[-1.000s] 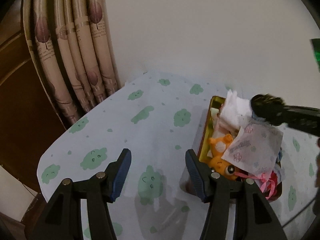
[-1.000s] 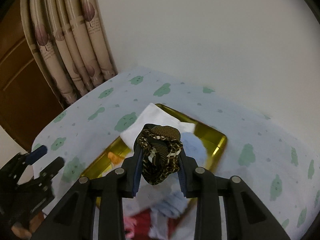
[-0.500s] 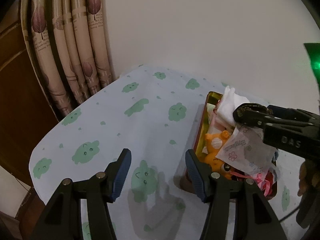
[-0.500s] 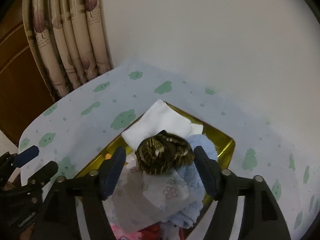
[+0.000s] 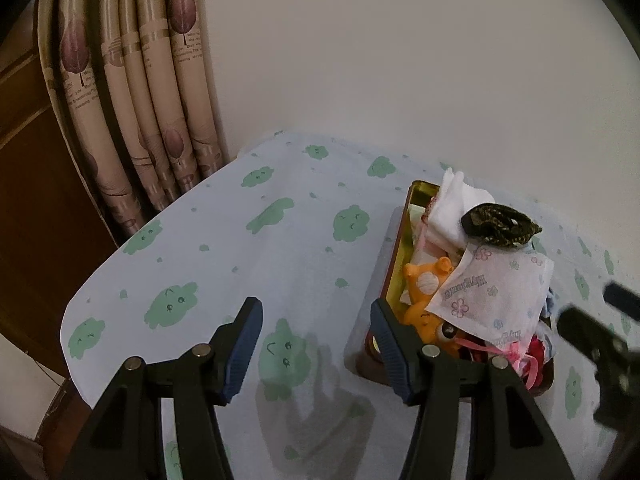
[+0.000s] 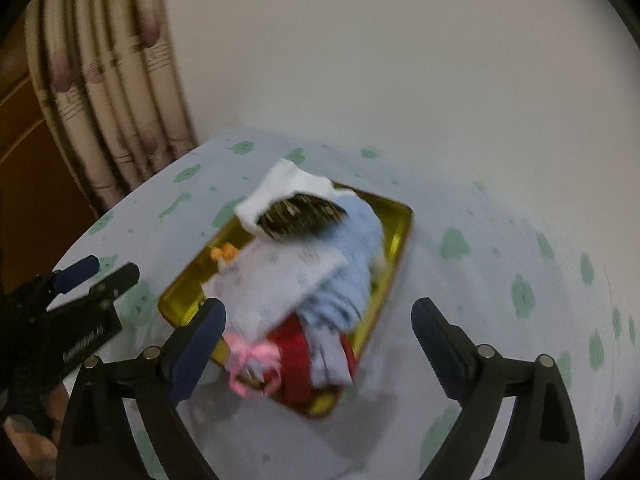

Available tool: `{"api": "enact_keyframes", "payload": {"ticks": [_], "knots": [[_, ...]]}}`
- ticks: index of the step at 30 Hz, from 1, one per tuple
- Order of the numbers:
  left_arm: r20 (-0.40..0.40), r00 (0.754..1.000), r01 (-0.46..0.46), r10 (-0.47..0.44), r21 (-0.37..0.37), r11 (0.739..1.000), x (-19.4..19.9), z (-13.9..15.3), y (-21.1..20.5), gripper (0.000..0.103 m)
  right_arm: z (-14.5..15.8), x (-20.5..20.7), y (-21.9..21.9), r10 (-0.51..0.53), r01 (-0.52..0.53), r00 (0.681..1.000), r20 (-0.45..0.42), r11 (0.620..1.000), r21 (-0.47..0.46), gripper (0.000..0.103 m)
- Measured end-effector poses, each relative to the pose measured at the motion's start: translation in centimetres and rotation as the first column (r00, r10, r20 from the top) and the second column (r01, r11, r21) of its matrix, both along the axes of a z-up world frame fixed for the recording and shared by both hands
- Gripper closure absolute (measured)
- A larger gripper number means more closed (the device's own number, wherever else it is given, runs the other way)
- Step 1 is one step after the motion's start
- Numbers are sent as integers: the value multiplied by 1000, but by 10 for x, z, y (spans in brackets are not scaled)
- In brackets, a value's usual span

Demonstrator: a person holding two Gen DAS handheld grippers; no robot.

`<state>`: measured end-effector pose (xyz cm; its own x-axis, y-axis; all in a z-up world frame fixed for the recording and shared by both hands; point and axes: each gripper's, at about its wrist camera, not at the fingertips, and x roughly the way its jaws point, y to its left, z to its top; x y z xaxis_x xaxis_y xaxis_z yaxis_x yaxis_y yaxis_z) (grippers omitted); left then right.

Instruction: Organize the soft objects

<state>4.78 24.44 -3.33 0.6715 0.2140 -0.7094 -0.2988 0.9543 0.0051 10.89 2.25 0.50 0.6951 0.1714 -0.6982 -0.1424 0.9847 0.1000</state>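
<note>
A gold tin tray (image 5: 405,240) (image 6: 400,224) holds a pile of soft things. On top lies a dark brown patterned scrunchie (image 5: 500,225) (image 6: 300,216). Under it are a white cloth (image 5: 456,204) (image 6: 288,184), a flower-printed tissue pack (image 5: 496,292) (image 6: 276,276), a blue towel (image 6: 352,264), an orange plush toy (image 5: 426,292) and pink ribbon (image 6: 248,360). My left gripper (image 5: 316,344) is open and empty, left of the tray. My right gripper (image 6: 318,348) is open and empty, drawn back above the tray's near end.
The table wears a pale cloth with green cloud prints (image 5: 280,216). Beige curtains (image 5: 132,92) hang at the back left beside a brown wooden door (image 5: 28,208). A white wall stands behind. The table's left edge (image 5: 72,312) is near my left gripper.
My right gripper opened, let go of the scrunchie onto the pile, and pulled back and up. My left gripper stayed open and barely moved.
</note>
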Motion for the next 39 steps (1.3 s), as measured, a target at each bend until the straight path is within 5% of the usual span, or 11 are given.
{"api": "enact_keyframes", "payload": {"ticks": [7, 39], "knots": [[4, 1000, 20, -20, 19, 1000, -1, 1, -9, 45, -14, -14, -9, -62, 62, 997, -41, 998, 5, 8], [-6, 998, 62, -62, 50, 997, -1, -1, -20, 45, -29, -20, 11, -26, 27, 995, -95, 1000, 5, 6]]}}
